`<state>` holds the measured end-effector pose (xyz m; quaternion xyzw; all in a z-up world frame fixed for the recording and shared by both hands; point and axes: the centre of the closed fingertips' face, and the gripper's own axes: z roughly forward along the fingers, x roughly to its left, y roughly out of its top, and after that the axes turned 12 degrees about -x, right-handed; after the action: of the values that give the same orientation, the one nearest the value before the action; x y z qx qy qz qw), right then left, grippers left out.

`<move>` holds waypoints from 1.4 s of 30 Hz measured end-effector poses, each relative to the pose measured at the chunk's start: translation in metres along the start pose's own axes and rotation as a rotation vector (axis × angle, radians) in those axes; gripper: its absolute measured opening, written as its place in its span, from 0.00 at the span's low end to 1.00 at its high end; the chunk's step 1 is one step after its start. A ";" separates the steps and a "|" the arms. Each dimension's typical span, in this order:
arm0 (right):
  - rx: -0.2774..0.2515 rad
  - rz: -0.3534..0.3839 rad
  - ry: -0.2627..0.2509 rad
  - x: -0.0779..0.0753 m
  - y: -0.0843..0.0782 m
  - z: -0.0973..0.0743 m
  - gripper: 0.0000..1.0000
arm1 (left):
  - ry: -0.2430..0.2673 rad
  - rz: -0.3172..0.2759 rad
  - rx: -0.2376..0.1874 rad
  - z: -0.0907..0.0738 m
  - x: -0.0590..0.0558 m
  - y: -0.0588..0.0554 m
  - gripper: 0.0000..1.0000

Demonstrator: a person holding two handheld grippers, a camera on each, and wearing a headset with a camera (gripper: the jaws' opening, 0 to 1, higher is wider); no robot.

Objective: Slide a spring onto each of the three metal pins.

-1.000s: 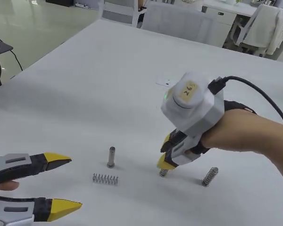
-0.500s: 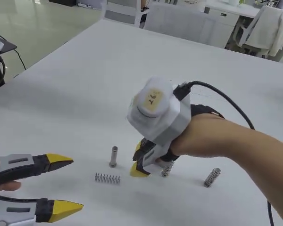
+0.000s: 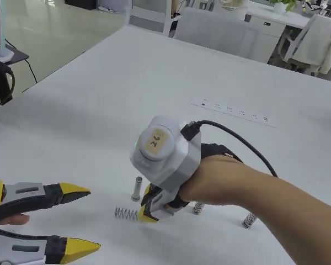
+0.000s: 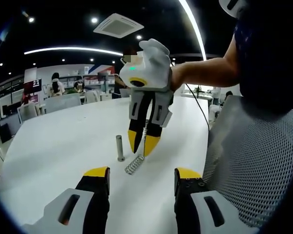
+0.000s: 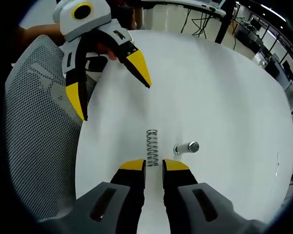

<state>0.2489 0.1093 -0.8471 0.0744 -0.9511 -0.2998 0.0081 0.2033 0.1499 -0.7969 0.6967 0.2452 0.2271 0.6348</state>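
Your right tongs [image 5: 154,166] point tip-down at the loose spring [image 5: 152,145]. The jaws are a narrow gap apart and straddle the coil's near end. I can't tell whether the pads touch the wire, but they aren't clamped on it. Your left tongs [image 3: 84,219] are spread wide and hold nothing, well off to the side of the work.

The spring lies flat on the white table [image 3: 99,110], running straight out ahead of the right tongs' tips. The bare pin [image 5: 187,147] stands upright just beside the spring, right of those tips in the right gripper view. On the wrist side of the right tongs, a second pin [image 3: 198,208] and a third pin [image 3: 248,221] each appear to carry a spring already, so this coil is probably the last.

Expect the spring to be very light and lively. Its thin wire will probably squash lengthwise, bow sideways and roll on the smooth top, and it may flick out if you pinch hard or catch only the end turn. Grip it gently across the body, a few turns in from one end, and leave the far mouth open for the pin's top. The pin looks stiff but may tip if nudged.
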 end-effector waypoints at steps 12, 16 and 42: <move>-0.006 0.014 0.001 0.000 -0.006 0.012 0.14 | -0.005 0.001 0.015 -0.003 0.000 -0.001 0.46; -0.016 0.019 0.001 0.000 -0.005 0.014 0.13 | -0.006 0.000 0.014 -0.001 -0.001 -0.001 0.46; -0.008 0.055 0.011 0.011 -0.008 -0.006 0.08 | -0.024 0.008 0.024 0.003 -0.008 0.000 0.43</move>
<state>0.2390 0.0983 -0.8472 0.0501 -0.9515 -0.3028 0.0219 0.1988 0.1419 -0.7975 0.7077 0.2375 0.2182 0.6286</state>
